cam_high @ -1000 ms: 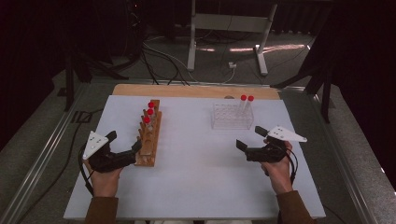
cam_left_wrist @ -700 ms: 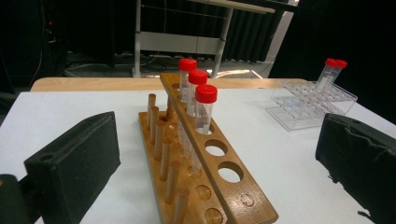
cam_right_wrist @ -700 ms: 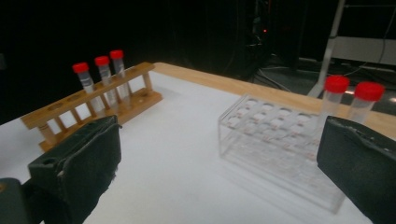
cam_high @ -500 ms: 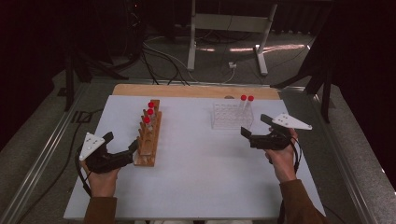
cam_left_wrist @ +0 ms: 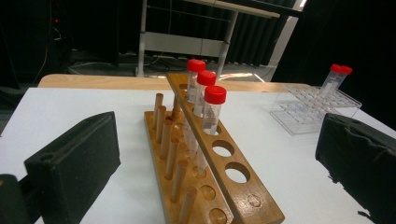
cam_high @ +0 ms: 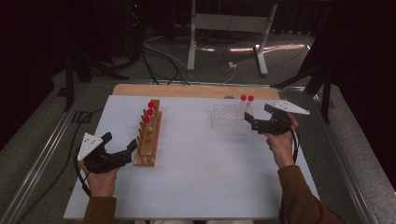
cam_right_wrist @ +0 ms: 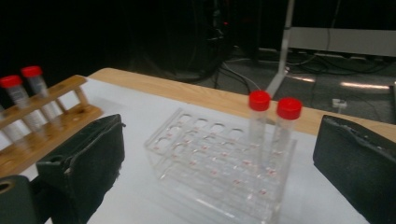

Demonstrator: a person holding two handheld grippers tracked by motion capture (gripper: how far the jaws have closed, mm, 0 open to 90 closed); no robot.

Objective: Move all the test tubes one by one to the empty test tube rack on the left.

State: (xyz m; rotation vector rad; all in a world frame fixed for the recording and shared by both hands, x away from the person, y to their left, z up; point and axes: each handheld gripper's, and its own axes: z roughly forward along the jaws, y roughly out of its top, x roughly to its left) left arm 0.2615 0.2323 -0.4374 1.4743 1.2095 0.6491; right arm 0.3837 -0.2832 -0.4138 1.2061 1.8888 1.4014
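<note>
While my left gripper [cam_high: 132, 148] gaped wide just short of the wooden rack [cam_high: 148, 134] and my right gripper [cam_high: 249, 121] hung open beside the clear rack [cam_high: 226, 117], I judged a red-capped tube [cam_left_wrist: 211, 112] ahead of my left jaws awaited a pinch.

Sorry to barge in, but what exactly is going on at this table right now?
A person holds a gripper in each hand over a white table. The left gripper sits open at the near end of a wooden rack holding three red-capped tubes. The right gripper, also open and empty, faces a clear plastic rack holding two capped tubes.
</note>
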